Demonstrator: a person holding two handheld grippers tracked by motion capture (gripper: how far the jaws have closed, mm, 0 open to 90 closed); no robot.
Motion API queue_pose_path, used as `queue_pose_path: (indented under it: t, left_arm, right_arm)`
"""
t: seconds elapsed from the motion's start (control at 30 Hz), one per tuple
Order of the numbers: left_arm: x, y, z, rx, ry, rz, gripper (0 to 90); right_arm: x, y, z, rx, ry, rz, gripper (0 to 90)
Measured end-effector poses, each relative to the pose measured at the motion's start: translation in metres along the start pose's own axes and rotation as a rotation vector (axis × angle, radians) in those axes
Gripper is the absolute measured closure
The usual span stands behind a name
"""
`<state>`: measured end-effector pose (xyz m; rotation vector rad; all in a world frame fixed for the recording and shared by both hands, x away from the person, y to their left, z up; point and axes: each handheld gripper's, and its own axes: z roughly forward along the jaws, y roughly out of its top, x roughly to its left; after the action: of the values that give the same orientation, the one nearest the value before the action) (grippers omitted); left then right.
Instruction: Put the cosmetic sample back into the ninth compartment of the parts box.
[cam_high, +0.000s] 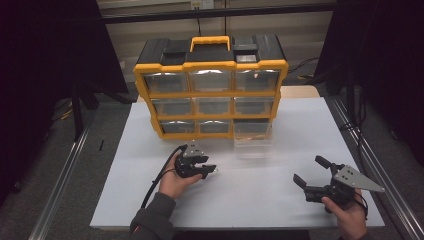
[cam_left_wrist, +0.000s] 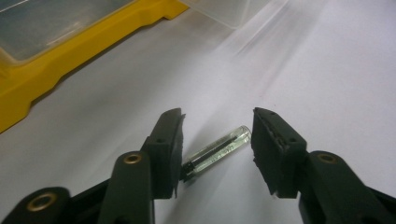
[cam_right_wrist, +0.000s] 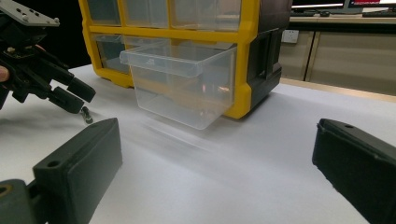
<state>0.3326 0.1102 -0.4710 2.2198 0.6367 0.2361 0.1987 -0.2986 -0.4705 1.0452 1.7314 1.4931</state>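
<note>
The left gripper (cam_left_wrist: 217, 140), jaws apart around the small glass vial (cam_left_wrist: 217, 151) lying slantwise on the white counter (cam_left_wrist: 327, 70), could pinch it off-centre and flick it away, while the right gripper (cam_high: 312, 175) hangs open, and the vial's contents are hard to make out

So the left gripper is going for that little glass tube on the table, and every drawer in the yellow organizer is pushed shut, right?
Not quite. The left gripper does straddle the small glass vial, but the organizer's bottom-right clear drawer is pulled out, as the right gripper view shows. The other drawers look shut.
</note>
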Motion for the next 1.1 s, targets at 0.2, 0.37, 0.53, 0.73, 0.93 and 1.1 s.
queue_pose_path:
  t: [0.2,0.37,0.53,0.73,0.93,1.1]
  left_arm:
    - [-0.001,-0.001,0.007,0.011,-0.008,0.007,59.7]
    - [-0.001,-0.003,0.012,0.035,-0.016,0.013,65.0]
    - [-0.001,-0.002,0.011,0.057,-0.012,0.024,75.1]
    - [0.0,-0.002,0.012,0.046,-0.023,-0.025,78.8]
    - [0.001,0.002,0.013,0.086,-0.027,-0.019,78.6]
    - [-0.002,0.007,0.014,0.133,-0.012,0.024,80.9]
  right_arm:
    - [0.0,0.0,0.0,-0.004,-0.004,0.003,0.8]
    - [0.0,0.0,0.0,-0.003,-0.003,0.003,0.7]
    - [0.0,0.0,-0.001,-0.002,-0.005,0.006,0.8]
    - [0.0,0.0,0.0,-0.006,-0.004,0.006,0.7]
    - [0.0,0.0,-0.001,-0.001,-0.007,0.009,0.8]
    - [0.0,0.0,-0.001,-0.008,-0.006,0.005,0.8]
